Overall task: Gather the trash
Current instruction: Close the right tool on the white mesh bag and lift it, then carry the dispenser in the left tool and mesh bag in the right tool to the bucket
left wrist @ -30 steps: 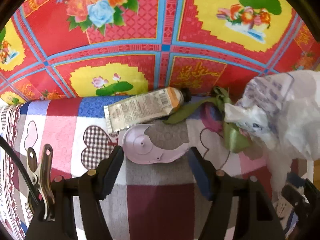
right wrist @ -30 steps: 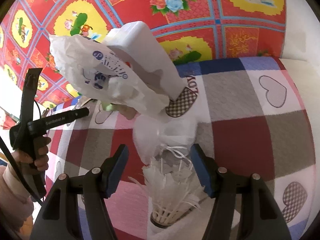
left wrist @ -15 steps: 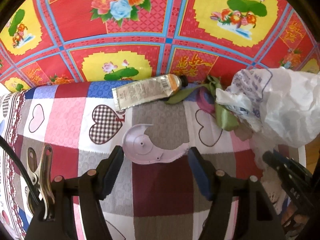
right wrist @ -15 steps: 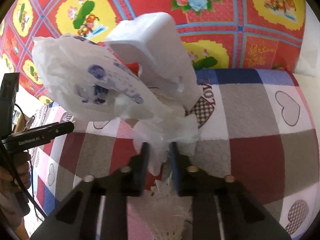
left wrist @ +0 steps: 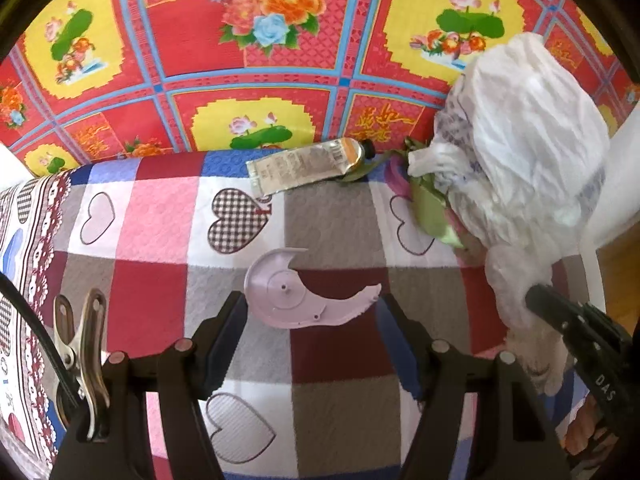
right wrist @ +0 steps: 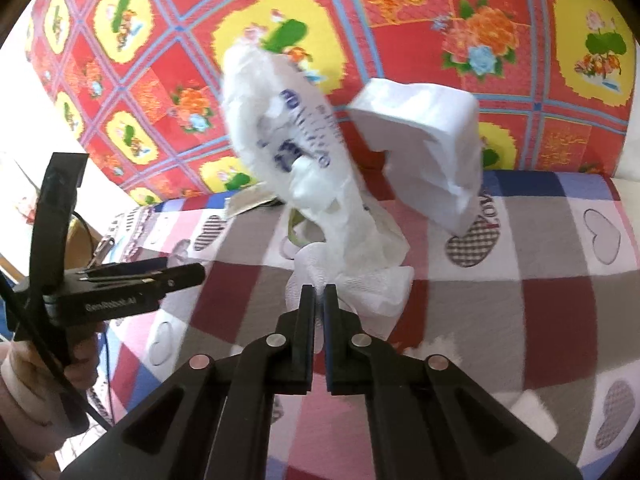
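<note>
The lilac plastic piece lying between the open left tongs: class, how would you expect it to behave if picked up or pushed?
The lilac piece looks thin and moulded, so probably stiff and light. It lies flat on the quilted cloth, so it would likely slide, not roll, and its low edge may be awkward to pinch. Its tapering tip looks thin and could perhaps snap.

A checked cloth [left wrist: 340,364] of pink, grey, maroon and white squares with heart motifs covered the supporting surface. Beyond its far edge hung a red and yellow floral fabric [left wrist: 192,40]. On the cloth lay a lilac plastic piece [left wrist: 296,300], curved like a crescent. Near the far edge rested a squeezed tube [left wrist: 304,164], and just beside its cap lay a green ribbon [left wrist: 432,212], partly hidden under a white bag.
</note>
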Motion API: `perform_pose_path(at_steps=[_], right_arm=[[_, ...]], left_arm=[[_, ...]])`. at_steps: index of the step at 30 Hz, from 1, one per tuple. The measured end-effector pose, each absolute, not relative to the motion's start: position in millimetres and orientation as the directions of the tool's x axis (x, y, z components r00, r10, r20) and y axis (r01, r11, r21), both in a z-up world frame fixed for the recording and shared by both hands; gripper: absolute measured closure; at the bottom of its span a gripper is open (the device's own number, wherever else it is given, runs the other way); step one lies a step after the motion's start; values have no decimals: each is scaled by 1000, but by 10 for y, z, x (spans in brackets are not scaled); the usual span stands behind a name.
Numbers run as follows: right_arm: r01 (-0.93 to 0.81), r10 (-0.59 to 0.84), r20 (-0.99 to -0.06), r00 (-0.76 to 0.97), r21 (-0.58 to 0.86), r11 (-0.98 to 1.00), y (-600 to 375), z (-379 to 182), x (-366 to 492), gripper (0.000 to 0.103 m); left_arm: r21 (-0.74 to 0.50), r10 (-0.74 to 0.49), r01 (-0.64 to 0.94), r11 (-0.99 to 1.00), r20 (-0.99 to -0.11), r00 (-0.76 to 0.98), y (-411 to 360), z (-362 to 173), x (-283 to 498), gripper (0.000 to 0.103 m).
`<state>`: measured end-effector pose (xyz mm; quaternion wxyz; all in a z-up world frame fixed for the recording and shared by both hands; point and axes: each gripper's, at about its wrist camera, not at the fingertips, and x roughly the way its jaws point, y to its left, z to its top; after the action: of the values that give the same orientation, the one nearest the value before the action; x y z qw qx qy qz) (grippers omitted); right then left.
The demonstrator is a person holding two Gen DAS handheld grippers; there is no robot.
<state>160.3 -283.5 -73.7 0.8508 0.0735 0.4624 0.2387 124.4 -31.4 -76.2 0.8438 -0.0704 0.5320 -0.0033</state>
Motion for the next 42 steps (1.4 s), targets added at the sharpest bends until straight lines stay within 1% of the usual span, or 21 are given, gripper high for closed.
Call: perform_pose_path(at_steps=[7, 10, 11, 14, 33, 42], right_arm=[[-352, 481, -749, 455, 344, 870, -2651, -661, 1361, 98], [-357, 484, -748, 454, 345, 868, -2582, -661, 1229, 98], [-356, 483, -748, 455, 344, 869, -2547, -657, 1168, 98], [-350, 477, -749, 460, 340, 873, -2504, -647, 1035, 98], [-246, 381, -754, 535, 292, 924, -2250, -492, 61, 99], [-221, 359, -739, 570, 282, 933, -2158, -397, -394, 99]], left_arm=[[-121, -88, -48, 991, -896, 436, -191, -643, 1109, 33], [-119, -92, -35, 992, -895, 436, -279, -686, 1175, 33], [-111, -75, -60, 992, -898, 434, -274, -692, 1151, 33], [-116, -84, -46, 992, -896, 437, -239, -677, 1053, 33], [-116, -136, 73, 991, -894, 428, -158, -480, 335, 33], [-118, -160, 123, 985, -884, 439, -136, -383, 40, 33]])
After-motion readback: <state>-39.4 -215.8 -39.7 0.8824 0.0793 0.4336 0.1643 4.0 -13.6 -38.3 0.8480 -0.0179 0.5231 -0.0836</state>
